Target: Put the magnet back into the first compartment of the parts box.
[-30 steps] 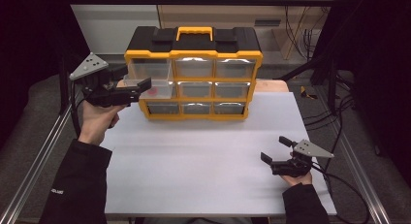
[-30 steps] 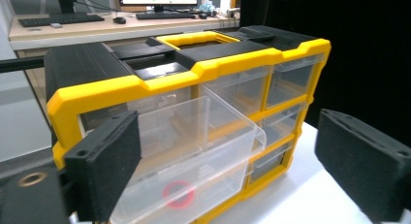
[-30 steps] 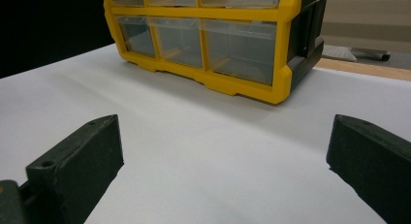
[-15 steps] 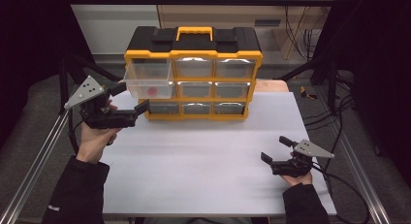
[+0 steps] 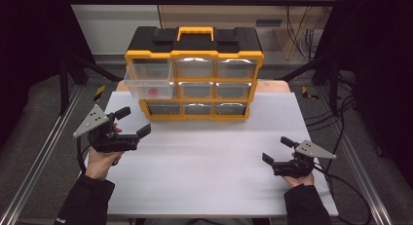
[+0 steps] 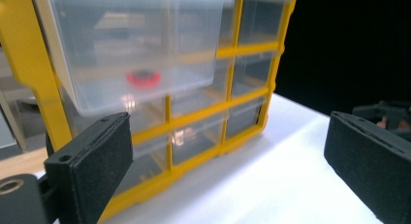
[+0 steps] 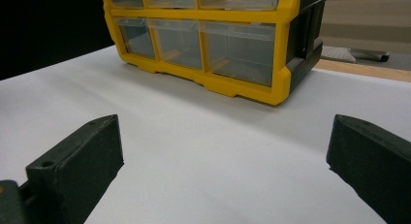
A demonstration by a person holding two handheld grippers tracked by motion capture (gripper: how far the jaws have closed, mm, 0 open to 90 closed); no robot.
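A yellow-and-black drawer organizer (image 5: 195, 54) stands at the back of the white table (image 5: 204, 157). Its top-left clear drawer (image 5: 148, 79) is pulled out, and a small red round thing (image 5: 152, 91) lies inside it. My left gripper (image 5: 133, 121) hovers low at the table's left, in front of and below that drawer. Its jaws have just been opening and stand open with nothing between them. In the left gripper view the drawer (image 6: 140, 49) and the red thing (image 6: 144, 78) are close ahead. My right gripper (image 5: 277, 150) rests open at the front right, holding nothing.
The other drawers (image 5: 214, 88) are pushed in and look see-through. In the right gripper view the organizer's lower right corner (image 7: 281, 88) is ahead across bare white table (image 7: 203, 151). Metal frame rails (image 5: 44, 152) run along both sides, and cables (image 5: 341, 132) lie at the right.
My left gripper has come away from the drawer front and sunk toward the table, nearer the person. The drawer stays pulled out. The right gripper has not moved.
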